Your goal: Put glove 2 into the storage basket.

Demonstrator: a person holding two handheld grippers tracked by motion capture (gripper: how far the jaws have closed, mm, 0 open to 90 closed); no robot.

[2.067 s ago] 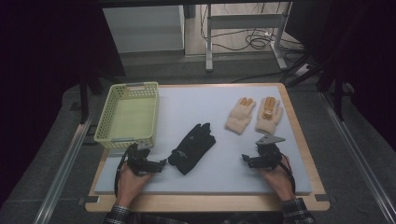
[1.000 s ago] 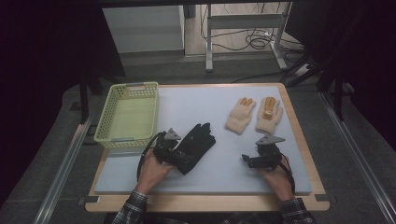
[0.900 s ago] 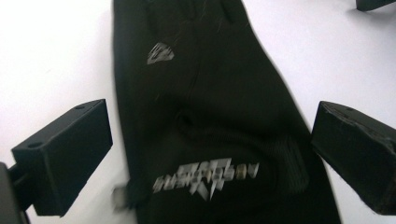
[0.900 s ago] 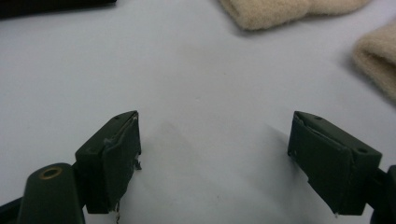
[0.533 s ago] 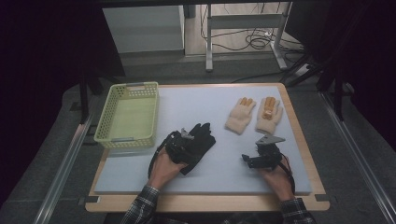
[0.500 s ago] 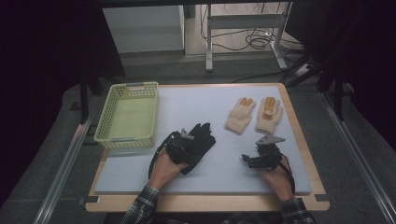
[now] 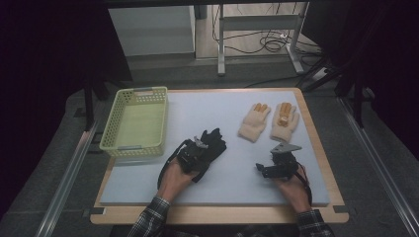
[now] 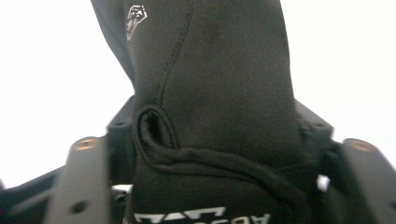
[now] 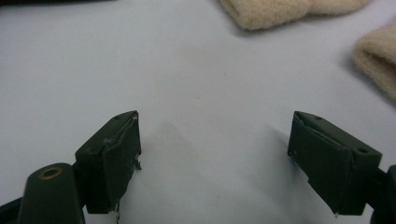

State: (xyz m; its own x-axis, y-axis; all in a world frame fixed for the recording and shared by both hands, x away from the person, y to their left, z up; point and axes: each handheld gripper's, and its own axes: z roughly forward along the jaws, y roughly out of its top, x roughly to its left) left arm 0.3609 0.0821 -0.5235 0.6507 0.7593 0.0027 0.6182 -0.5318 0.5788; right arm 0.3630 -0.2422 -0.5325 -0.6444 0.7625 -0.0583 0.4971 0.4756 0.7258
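A black glove (image 7: 214, 143) lies at the middle of the pale mat. My left gripper (image 7: 198, 149) has come onto its cuff end, and its jaws have just been closing on it. In the left gripper view the black glove (image 8: 224, 93) is packed between both jaws, which press on its sides. My right gripper (image 7: 264, 169) rests on the mat at the right with its jaws wide apart. In the right gripper view the right gripper (image 9: 215, 154) has only bare mat between its fingers. Two tan gloves (image 7: 254, 122) (image 7: 284, 121) lie flat beyond it.
A yellow-green mesh basket (image 7: 133, 146) stands at the mat's left edge with nothing in it. The tan gloves' cuffs (image 9: 275, 11) (image 9: 378, 60) lie ahead of the right jaws. The wooden table rim (image 7: 217, 215) runs along the front.
The left hand slid right from the mat's front left onto the black glove. Its gripper now sits over the glove's cuff end. The right hand has stayed still.
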